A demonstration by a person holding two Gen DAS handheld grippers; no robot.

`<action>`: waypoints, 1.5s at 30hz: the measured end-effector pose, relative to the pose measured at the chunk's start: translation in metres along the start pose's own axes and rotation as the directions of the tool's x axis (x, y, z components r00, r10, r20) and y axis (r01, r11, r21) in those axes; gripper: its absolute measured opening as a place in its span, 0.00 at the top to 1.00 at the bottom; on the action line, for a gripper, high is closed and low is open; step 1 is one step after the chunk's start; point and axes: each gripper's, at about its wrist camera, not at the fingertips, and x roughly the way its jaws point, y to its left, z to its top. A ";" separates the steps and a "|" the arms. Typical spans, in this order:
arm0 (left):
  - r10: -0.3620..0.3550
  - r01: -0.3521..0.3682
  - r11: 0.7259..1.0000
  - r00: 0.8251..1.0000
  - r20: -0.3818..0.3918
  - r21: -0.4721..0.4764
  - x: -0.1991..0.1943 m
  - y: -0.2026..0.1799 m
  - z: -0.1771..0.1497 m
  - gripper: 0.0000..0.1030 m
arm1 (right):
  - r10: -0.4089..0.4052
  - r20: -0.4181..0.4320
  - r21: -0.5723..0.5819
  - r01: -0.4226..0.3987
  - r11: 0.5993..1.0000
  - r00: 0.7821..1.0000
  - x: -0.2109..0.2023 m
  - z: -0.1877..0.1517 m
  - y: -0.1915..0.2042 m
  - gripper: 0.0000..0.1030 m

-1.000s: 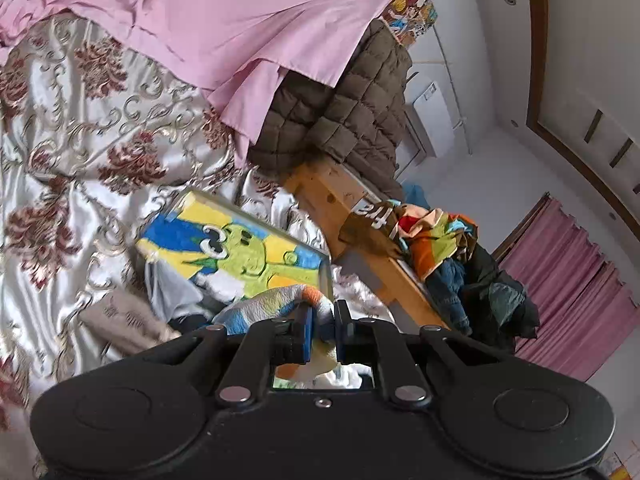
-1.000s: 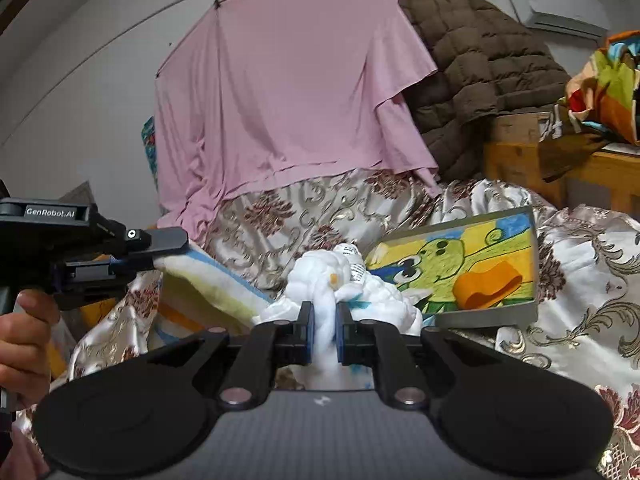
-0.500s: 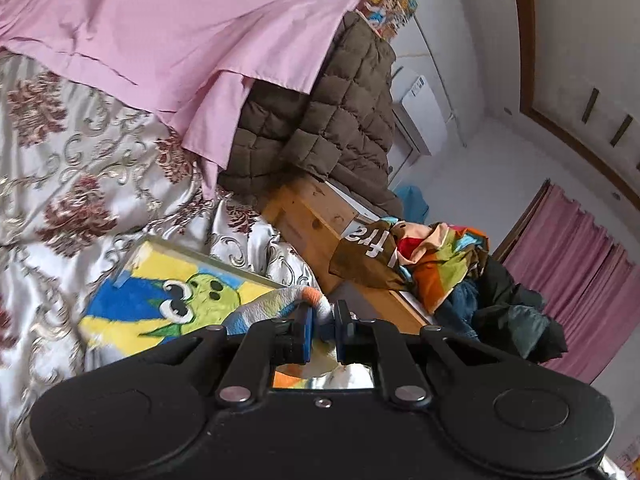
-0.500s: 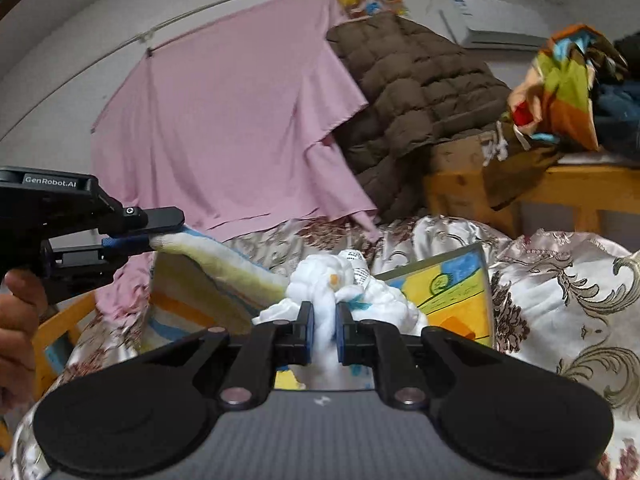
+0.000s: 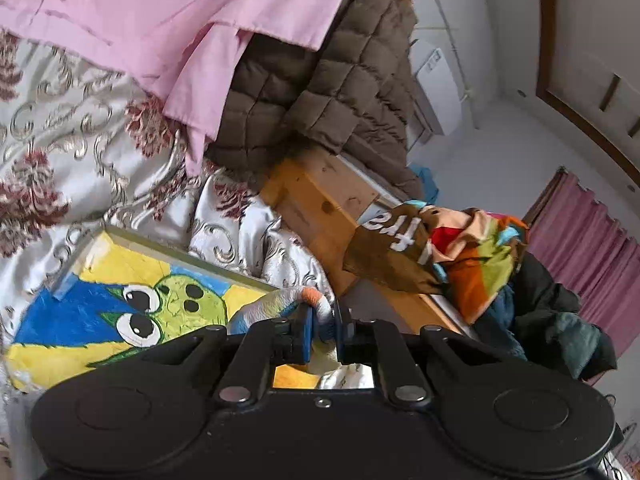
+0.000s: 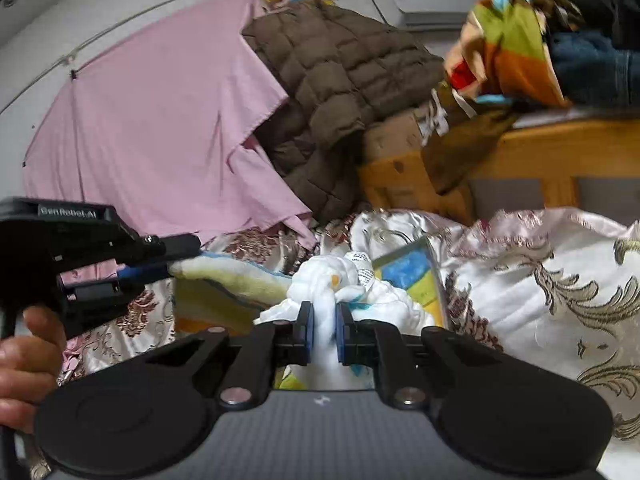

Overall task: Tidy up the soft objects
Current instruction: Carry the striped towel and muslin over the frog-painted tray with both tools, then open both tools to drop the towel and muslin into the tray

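**Both grippers pinch one soft blanket above the bed**

We see no box or basket holding anything here; the nearest thing to a container is the wooden shelf [image 6: 532, 148] at the far right, where a heap of coloured clothes [image 6: 508, 40] lies on top.

Our left gripper [image 5: 322, 330] has its jaws nearly closed on a corner of the fleece blanket [image 5: 280, 304], white with orange and blue patches. Our right gripper [image 6: 322, 330] is likewise almost closed, pinching a bunched white corner of the same blanket [image 6: 332, 284]. In the right wrist view the blanket stretches as a long band running left to right between the two grippers, roughly level, with the left gripper [image 6: 176, 266] at its left end, gripped by a hand [image 6: 28, 364].

The blanket hangs above the flowered bedspread [image 5: 60, 140], just over a frog picture [image 5: 132, 304] lying flat there. Farther off hang a pink sheet [image 6: 152, 120] and a brown quilted jacket [image 6: 332, 80].
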 end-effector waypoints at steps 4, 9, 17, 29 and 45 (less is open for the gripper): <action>0.040 -0.042 0.998 0.999 -0.034 -0.055 0.022 0.018 -0.010 0.89 | -0.009 -0.031 0.016 0.009 1.000 0.999 0.014 -0.003 -0.009 0.88; 0.115 -0.121 0.990 0.990 -0.079 -0.077 0.037 0.042 -0.027 0.89 | -0.027 -0.073 0.023 0.029 0.999 0.997 0.025 -0.010 -0.015 0.87; 0.264 -0.266 0.964 0.951 -0.159 0.010 0.049 0.058 -0.051 0.89 | -0.074 -0.133 -0.020 0.072 0.997 0.988 0.034 -0.018 -0.015 0.86; 0.352 -0.322 0.934 0.906 -0.237 0.155 0.068 0.055 -0.083 0.85 | -0.158 -0.215 -0.057 0.149 0.987 0.964 0.047 -0.030 -0.021 0.84; 0.486 -0.454 0.870 0.855 -0.182 0.192 0.043 0.036 -0.086 0.50 | -0.150 -0.172 -0.089 0.136 0.987 0.974 0.034 -0.023 -0.015 0.49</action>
